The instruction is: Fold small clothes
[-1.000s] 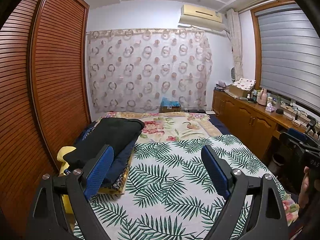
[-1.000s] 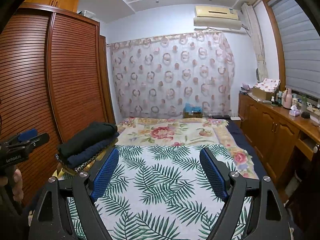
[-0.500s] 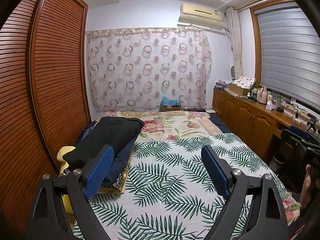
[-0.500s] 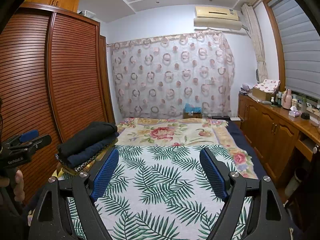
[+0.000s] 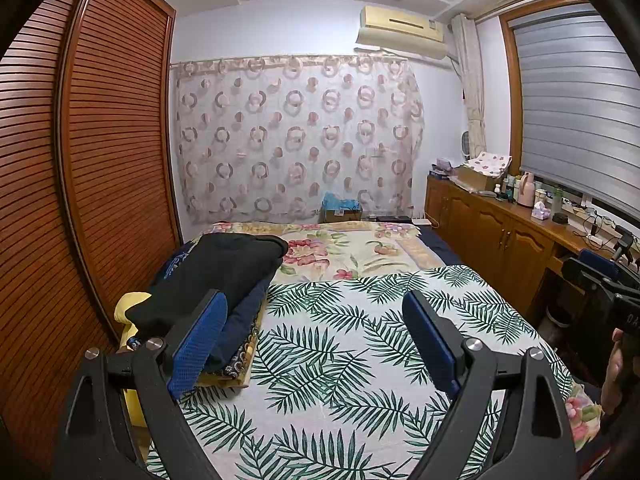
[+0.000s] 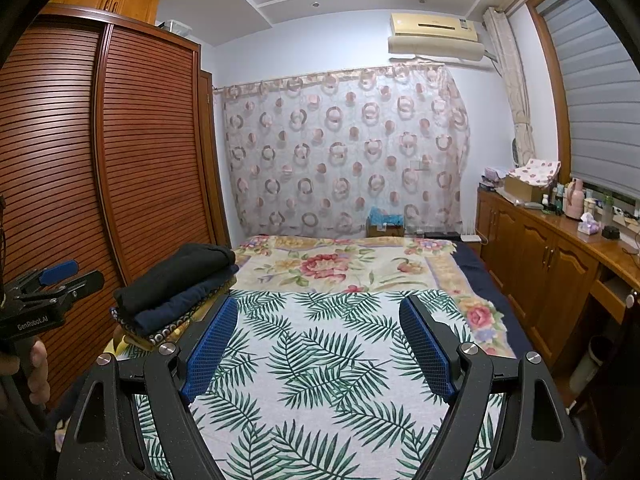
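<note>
A stack of folded clothes [image 5: 224,276] lies at the bed's left edge, black on top, navy under it, a patterned piece at the bottom; the right wrist view has the same stack [image 6: 176,284] at left. My left gripper [image 5: 316,308] hangs open above the palm-leaf sheet [image 5: 332,344], its left pad close beside the stack, nothing between the pads. My right gripper [image 6: 318,316] is open too, over the leaf sheet [image 6: 320,360], empty. Each view catches the other gripper at its edge, held by a hand.
A slatted wooden wardrobe [image 5: 80,180] runs along the left side of the bed. A wooden sideboard [image 6: 560,264] with bottles and boxes lines the right wall. A floral blanket [image 6: 340,264] covers the far half of the bed; a curtain hangs behind.
</note>
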`<state>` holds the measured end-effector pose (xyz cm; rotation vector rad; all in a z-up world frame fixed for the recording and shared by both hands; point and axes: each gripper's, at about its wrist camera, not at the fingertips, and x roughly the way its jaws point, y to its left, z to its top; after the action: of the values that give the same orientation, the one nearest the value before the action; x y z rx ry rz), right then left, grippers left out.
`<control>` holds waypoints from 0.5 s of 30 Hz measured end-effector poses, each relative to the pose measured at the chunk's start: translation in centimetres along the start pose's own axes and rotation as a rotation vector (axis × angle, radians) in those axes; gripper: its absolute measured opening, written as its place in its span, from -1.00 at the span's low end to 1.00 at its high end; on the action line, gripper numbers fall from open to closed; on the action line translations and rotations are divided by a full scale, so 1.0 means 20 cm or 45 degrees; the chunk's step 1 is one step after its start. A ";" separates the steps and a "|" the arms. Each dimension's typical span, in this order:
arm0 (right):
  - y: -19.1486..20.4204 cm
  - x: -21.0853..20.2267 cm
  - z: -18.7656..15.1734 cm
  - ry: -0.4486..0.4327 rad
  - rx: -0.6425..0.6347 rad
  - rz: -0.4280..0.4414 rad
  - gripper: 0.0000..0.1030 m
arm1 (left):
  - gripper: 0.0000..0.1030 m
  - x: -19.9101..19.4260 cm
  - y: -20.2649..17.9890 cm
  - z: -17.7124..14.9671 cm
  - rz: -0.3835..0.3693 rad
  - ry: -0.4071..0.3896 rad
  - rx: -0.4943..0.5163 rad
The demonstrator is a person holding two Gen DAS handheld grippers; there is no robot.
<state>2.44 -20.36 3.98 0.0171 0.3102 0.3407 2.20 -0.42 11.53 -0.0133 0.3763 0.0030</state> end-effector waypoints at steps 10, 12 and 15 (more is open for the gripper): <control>-0.01 0.00 0.00 -0.001 -0.002 0.002 0.64 | 0.74 0.00 0.00 0.01 -0.001 0.000 0.002; -0.01 0.00 0.00 0.000 -0.002 0.001 0.64 | 0.74 0.00 0.00 0.01 0.000 0.000 0.001; -0.02 0.00 0.00 0.001 -0.003 0.003 0.64 | 0.74 0.00 0.00 0.01 0.000 0.000 0.002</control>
<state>2.52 -20.68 3.95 0.0152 0.3104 0.3430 2.23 -0.47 11.68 -0.0118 0.3766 0.0027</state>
